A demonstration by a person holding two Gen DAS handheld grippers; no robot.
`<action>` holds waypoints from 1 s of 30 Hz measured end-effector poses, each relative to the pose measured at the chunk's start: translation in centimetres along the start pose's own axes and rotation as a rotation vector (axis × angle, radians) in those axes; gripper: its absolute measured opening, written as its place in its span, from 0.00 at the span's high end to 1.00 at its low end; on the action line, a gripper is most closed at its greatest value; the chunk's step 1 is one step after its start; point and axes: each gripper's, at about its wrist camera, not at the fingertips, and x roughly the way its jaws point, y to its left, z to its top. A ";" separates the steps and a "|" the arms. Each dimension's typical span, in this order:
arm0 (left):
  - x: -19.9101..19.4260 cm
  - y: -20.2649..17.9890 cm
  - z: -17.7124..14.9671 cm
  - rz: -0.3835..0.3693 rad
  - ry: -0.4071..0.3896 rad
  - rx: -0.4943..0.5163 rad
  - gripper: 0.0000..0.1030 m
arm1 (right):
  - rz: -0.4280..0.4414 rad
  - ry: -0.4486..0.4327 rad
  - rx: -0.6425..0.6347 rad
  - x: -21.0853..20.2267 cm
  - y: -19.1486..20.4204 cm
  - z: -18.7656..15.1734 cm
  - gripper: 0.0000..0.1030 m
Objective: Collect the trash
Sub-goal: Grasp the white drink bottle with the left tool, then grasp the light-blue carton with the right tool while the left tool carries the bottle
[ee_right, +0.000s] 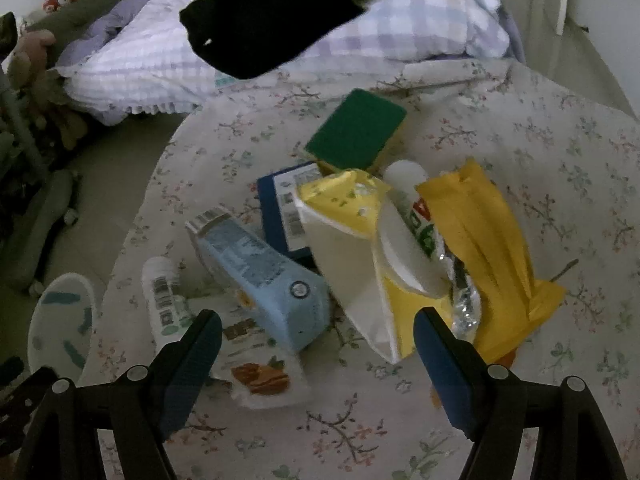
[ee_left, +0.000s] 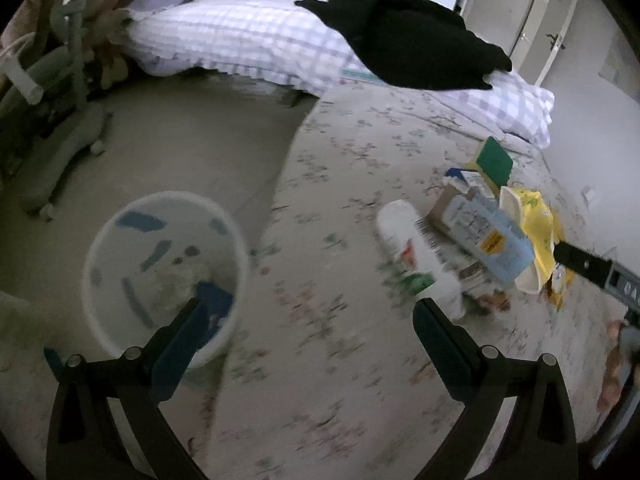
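The right gripper (ee_right: 318, 330) fills the near edge of its view, its 2 blue-padded fingers spread wide and holding nothing, hovering just short of a heap of trash on a bed covered by a floral sheet (ee_right: 560, 152). Nearest the fingers lies a pale blue carton (ee_right: 264, 276) on its side, with a printed snack wrapper (ee_right: 256, 364) flat beneath it. To its left lies a white bottle (ee_right: 162, 294) with a barcode label. Behind, a dark blue box (ee_right: 280, 208), a white and yellow paper bag (ee_right: 348, 256), an orange-yellow pouch (ee_right: 492, 248) and a green and yellow sponge (ee_right: 356, 134) lean against one another.

All of it looks light. The carton is probably empty and would crush, so a grip across its narrow sides seems best. The bottle looks smooth and round, likely to slip or roll; grasp it mid-body. The wrapper and pouch are thin and limp, best pinched at an edge.

The left gripper (ee_left: 308, 306) is also spread wide and holds nothing. Its view alone shows inside the round white bin (ee_left: 90, 280) on the floor, near left of the bed, with scraps at the bottom. The right view shows only the bin's side, but shows the heap more clearly, which the left view blurs.
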 end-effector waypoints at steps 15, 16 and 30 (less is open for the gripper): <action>7.1 -5.5 2.0 -0.109 0.087 -0.113 0.27 | 0.003 -0.003 0.075 0.3 -3.5 1.3 0.20; 7.6 -5.4 1.9 -0.122 0.099 -0.126 0.30 | 0.009 -0.001 0.078 0.4 -3.5 1.4 0.20; 6.6 -2.4 1.3 -0.195 0.094 -0.142 0.62 | 0.142 0.005 -0.004 1.9 0.3 1.7 0.23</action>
